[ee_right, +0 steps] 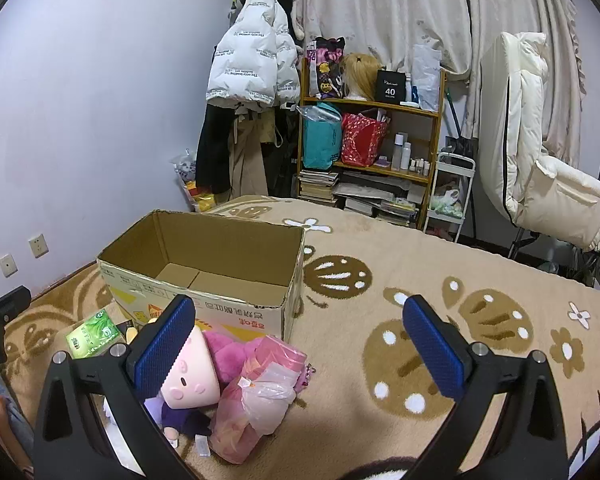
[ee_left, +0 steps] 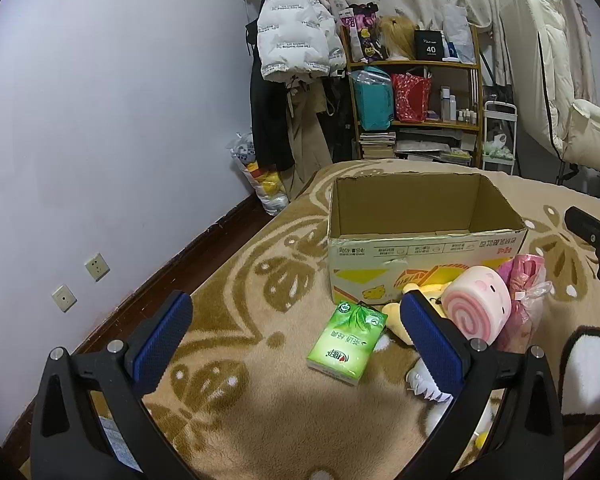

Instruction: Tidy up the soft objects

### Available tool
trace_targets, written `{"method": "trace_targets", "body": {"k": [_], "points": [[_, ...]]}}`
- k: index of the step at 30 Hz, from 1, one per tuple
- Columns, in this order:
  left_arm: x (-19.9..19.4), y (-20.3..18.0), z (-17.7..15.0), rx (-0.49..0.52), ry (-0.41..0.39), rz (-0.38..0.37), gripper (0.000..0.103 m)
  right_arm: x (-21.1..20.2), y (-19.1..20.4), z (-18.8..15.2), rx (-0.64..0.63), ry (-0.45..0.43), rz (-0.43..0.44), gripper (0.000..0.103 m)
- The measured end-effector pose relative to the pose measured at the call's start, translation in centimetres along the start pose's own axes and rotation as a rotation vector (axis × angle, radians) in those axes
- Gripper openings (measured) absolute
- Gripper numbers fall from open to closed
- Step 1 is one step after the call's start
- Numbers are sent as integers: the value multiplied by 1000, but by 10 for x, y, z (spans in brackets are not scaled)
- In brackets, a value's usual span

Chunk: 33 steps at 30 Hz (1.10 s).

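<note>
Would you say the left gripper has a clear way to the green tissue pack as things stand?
Probably yes. The left gripper has its jaws wide open and empty, and the green tissue pack lies flat on the blanket just ahead between them, with nothing on top; the plush toys sit beside it.

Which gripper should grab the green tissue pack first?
Left. The green tissue pack lies between the open left gripper fingers, just ahead. The right gripper, also open, sees it far off to its side.
</note>
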<state>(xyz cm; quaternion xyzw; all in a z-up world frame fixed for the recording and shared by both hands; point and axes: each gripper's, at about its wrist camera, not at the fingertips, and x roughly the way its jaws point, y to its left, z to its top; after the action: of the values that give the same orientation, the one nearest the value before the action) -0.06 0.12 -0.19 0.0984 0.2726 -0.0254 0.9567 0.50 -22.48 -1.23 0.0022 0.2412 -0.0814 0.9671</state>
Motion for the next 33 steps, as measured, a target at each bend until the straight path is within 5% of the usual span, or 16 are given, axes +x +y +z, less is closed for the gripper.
{"method": "trace_targets", "body": {"k": [33], "points": [[6, -3, -2, 8, 9, -3, 103, 0, 4, -1, 0, 4, 3, 103]]}}
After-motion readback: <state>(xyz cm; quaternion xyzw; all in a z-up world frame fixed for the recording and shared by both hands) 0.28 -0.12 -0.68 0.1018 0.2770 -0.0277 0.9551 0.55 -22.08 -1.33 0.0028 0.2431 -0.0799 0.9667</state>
